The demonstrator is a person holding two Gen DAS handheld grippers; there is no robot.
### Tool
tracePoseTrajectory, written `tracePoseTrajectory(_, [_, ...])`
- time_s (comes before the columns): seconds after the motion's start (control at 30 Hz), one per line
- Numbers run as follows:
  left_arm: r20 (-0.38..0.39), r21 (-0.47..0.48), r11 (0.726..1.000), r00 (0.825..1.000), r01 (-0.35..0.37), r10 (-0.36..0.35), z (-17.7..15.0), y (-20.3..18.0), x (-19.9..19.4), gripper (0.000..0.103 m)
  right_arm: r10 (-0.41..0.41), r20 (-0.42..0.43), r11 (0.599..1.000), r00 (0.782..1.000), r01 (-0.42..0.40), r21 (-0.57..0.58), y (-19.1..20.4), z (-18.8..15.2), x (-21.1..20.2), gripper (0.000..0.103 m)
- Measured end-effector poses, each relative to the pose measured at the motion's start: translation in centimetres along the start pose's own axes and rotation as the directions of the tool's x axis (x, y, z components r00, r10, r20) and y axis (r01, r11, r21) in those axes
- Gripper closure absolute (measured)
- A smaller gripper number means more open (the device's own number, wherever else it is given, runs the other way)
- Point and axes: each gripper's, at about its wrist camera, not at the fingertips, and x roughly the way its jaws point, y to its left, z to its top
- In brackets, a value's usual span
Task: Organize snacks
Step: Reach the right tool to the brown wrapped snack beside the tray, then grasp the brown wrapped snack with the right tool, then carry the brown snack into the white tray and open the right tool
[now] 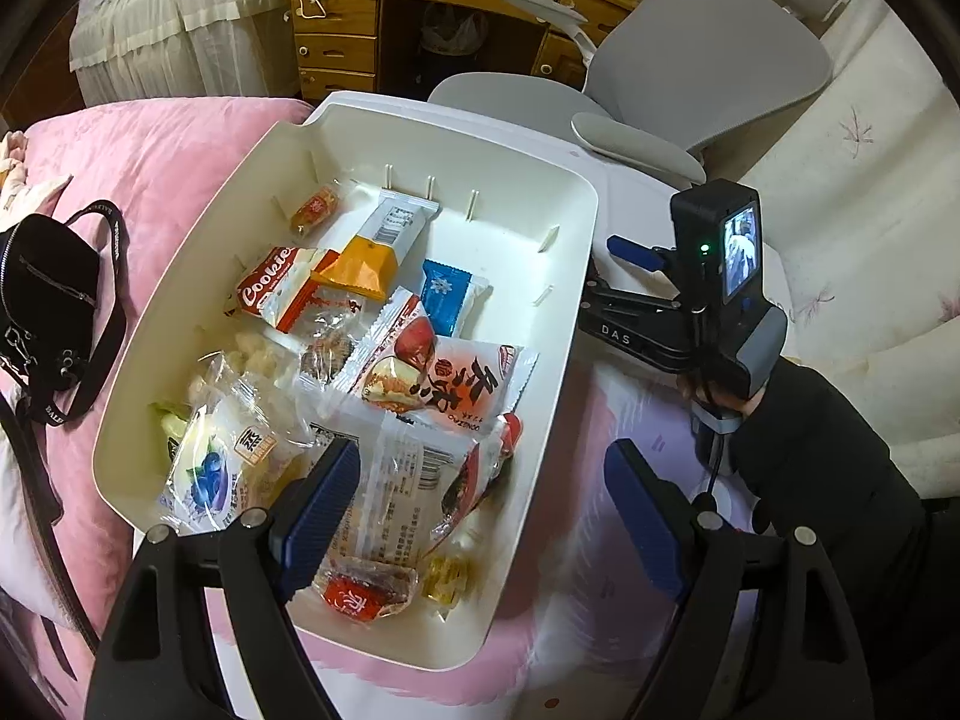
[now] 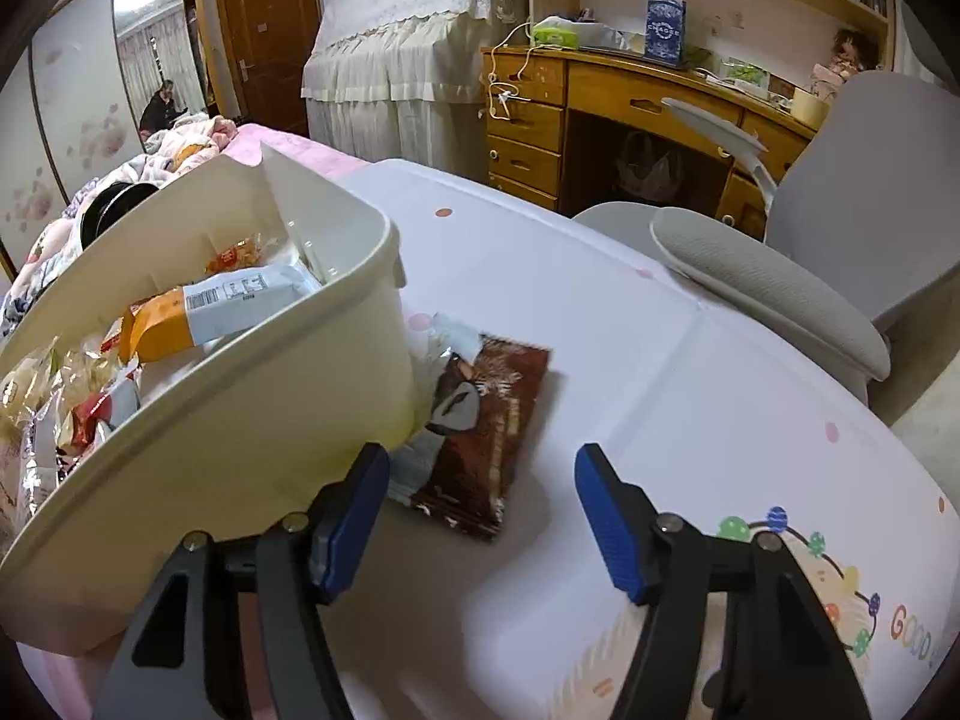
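Both jaws were held open and empty, and the brown packet [image 2: 486,432] beside the bin [image 2: 240,420] could be pushed away if approached too low.

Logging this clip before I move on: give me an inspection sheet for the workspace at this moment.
Surface: white sheet with coloured dots over pink bedding.
Job's things: white bin holding many wrapped snacks, among them a cookies packet; one brown snack packet lies outside, against the bin wall.
Clutter: black bag on the bedding left of the bin.
Grippers: left gripper open above the bin's near end; right gripper open, low over the brown packet, holding nothing.
Cables: white cord hanging on the wooden desk.
Surroundings: grey office chair, lace-covered furniture, wooden door.
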Motion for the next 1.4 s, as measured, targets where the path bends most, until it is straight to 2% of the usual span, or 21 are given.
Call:
tracePoseTrajectory(0.43, [0.015,-0.037,0.999,1.0,-0.019,0.02,-0.2,1.9,-0.7,0.02,-0.036,0.012,0.999,0.999,0.036,0.011,0.8,0.5,1.0,0.075])
tracePoseTrajectory(0.47, [0.016,-0.038,0.999,1.0,-0.02,0.02,-0.2,2.0,-0.7,0.02,-0.04,0.011,0.999,0.999,0.04,0.016,0.7,0.5,1.0,0.081])
tracePoseTrajectory(0.63, [0.023,-0.042,0.999,1.0,-0.018,0.019,-0.5,2.0,-1.3,0.02,-0.052,-0.016,0.998,0.999,0.052,0.018,0.8,0.5,0.5,0.093])
tracePoseTrajectory(0.77, [0.035,-0.032,0.999,0.999,-0.004,0.005,-0.7,1.8,-1.9,0.02,-0.079,-0.047,0.996,0.996,0.08,0.027,0.7,0.5,-0.4,0.096])
tracePoseTrajectory(1.0, [0.058,-0.013,1.0,0.998,0.012,-0.012,-1.6,1.4,-4.1,0.02,-0.108,-0.067,0.986,0.992,0.116,0.117,0.2,0.3,-4.8,0.097])
tracePoseTrajectory(1.2, [0.07,-0.015,0.999,0.997,0.035,-0.034,-2.8,1.5,-6.3,0.02,-0.053,-0.048,0.967,0.997,0.063,0.247,1.0,0.6,-9.6,0.097])
tracePoseTrajectory(1.4, [0.099,0.031,0.997,0.992,0.075,-0.078,-4.0,2.1,-8.1,0.02,-0.02,-0.016,0.961,1.0,0.023,0.275,5.3,1.1,-13.3,0.097])
